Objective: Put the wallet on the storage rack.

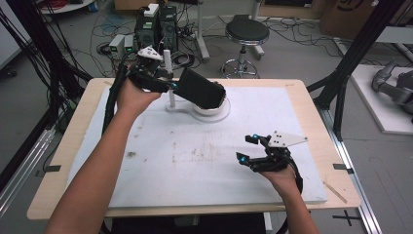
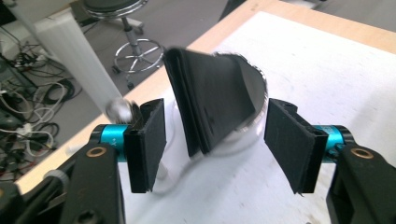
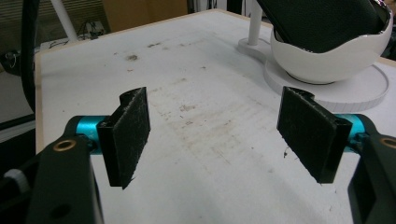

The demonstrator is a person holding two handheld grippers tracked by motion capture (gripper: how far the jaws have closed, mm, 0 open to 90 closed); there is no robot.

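Observation:
A black folded pouch (image 1: 199,88) leans out of a white bowl (image 1: 214,108) that sits on a round white stand (image 1: 221,116) with a thin upright post (image 1: 171,100) at the back of the table. My left gripper (image 1: 171,87) is at the pouch's left end. In the left gripper view this gripper (image 2: 217,140) is open, and the pouch (image 2: 210,100) stands between the pads without touching either. The bowl's rim (image 2: 260,88) curves behind it. My right gripper (image 1: 247,147) rests open at the front right, with nothing between its jaws (image 3: 219,135). Beyond them are the bowl (image 3: 327,58) and pouch (image 3: 322,21).
A white board (image 1: 195,161) with brown smudges covers the wooden table (image 1: 58,165). Behind the table are a black stool (image 1: 247,31), computer boxes (image 1: 156,27) and loose cables on the floor. Black frame posts (image 1: 348,63) stand at the right.

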